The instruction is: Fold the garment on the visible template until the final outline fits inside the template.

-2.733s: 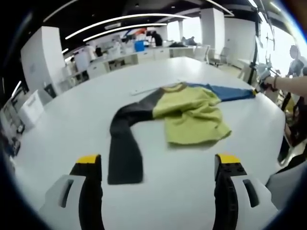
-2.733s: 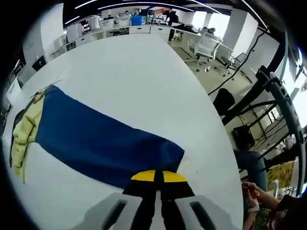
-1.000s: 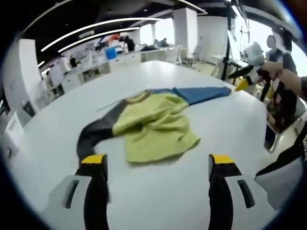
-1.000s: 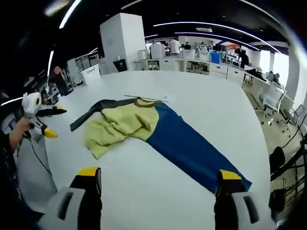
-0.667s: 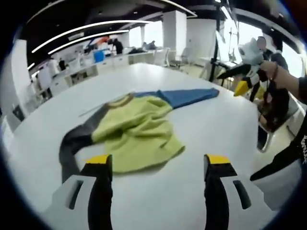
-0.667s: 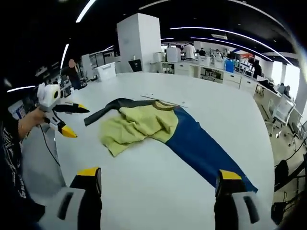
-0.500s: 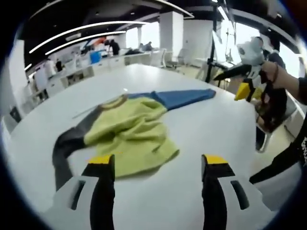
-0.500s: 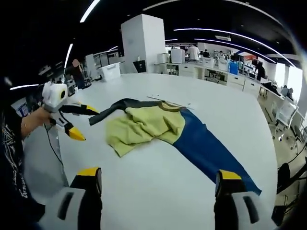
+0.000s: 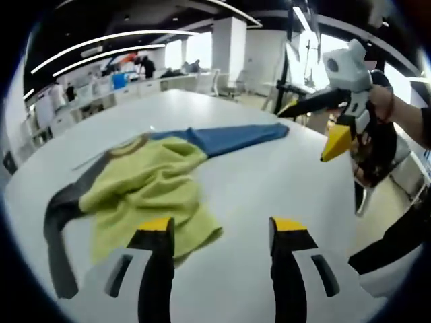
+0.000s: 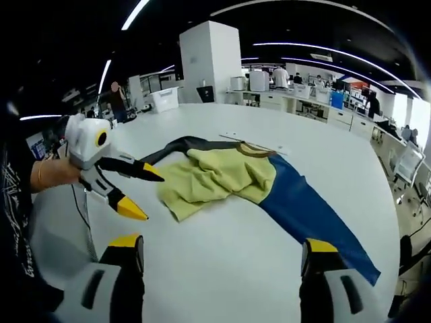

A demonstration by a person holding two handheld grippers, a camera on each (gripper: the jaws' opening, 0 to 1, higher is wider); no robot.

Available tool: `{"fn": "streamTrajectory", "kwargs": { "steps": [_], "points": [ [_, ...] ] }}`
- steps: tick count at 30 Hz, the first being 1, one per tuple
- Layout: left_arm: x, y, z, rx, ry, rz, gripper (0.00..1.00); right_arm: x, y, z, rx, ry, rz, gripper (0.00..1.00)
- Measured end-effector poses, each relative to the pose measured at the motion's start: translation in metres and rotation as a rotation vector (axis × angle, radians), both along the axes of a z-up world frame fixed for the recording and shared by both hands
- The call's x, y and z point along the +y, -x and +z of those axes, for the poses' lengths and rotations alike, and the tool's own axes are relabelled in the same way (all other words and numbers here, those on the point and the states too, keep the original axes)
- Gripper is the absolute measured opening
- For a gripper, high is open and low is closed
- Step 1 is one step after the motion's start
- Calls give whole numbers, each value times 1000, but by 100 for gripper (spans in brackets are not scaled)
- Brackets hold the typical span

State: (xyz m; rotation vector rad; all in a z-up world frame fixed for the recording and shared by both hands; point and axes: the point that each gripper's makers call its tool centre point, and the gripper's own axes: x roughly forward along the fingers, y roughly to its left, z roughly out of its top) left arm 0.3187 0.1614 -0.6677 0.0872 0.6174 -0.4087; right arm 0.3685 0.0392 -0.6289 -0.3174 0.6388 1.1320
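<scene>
My left gripper (image 9: 219, 232) sits at the bottom of the left gripper view, jaws wide apart, holding nothing. Its left jaw tip overlaps the near hem of the shirt (image 9: 145, 195), which spreads from lower left to centre on the white table (image 9: 269, 171). Yellow body bunched, dark sleeve (image 9: 57, 235) at far left, blue sleeve (image 9: 225, 134) reaching to upper centre. My right gripper (image 9: 323, 128) comes in at upper right, held in my hand (image 9: 380, 104), jaws spread and empty, above the table edge.

In the right gripper view my right gripper (image 10: 219, 252) is at the bottom, wide and empty. The left gripper (image 10: 138, 192) enters at left centre, close to the yellow hem. The shirt (image 10: 222, 175) lies mid-frame, blue sleeve (image 10: 316, 222) running to lower right. Desks and a white pillar (image 10: 209, 64) stand behind.

Against half a second ago, the shirt sits nearer my left jaws, and the left gripper shows closer to the hem in the right gripper view.
</scene>
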Motion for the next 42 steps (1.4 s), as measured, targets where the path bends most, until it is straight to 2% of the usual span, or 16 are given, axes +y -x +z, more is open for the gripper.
{"fn": "streamTrajectory", "kwargs": {
  "steps": [7,12,16,20,25,27,28,32,37,40,42],
  "points": [
    [4,-11,-19,6,-40,48,42,0,3,2,-16,-7,10,98],
    [7,-16,-37,39,-55,70,38,-1,6,0,-15,-6,11,98],
    [2,-20,-41,37,-42,65,38,-2,8,-2,-5,-4,9,97],
    [1,-24,-43,25,-74,61,34,-3,7,-3,-6,-4,11,97],
    [4,-26,-48,40,-93,66,28,-2,8,-3,-1,-13,10,97],
    [6,-27,-52,63,-96,79,25,-2,9,-4,-1,-10,17,97],
    [10,-26,-56,78,-130,75,23,-2,9,-4,-1,-9,18,97],
    [11,-28,-57,79,-102,89,23,-2,9,-5,0,-11,17,97],
    [11,-30,-58,77,-111,90,21,-2,12,-6,4,-1,18,96],
    [12,-31,-58,75,-108,93,15,-2,13,-6,11,-6,14,96],
    [8,-33,-56,72,-86,65,5,-2,14,-5,7,-4,17,96]
  ]
}}
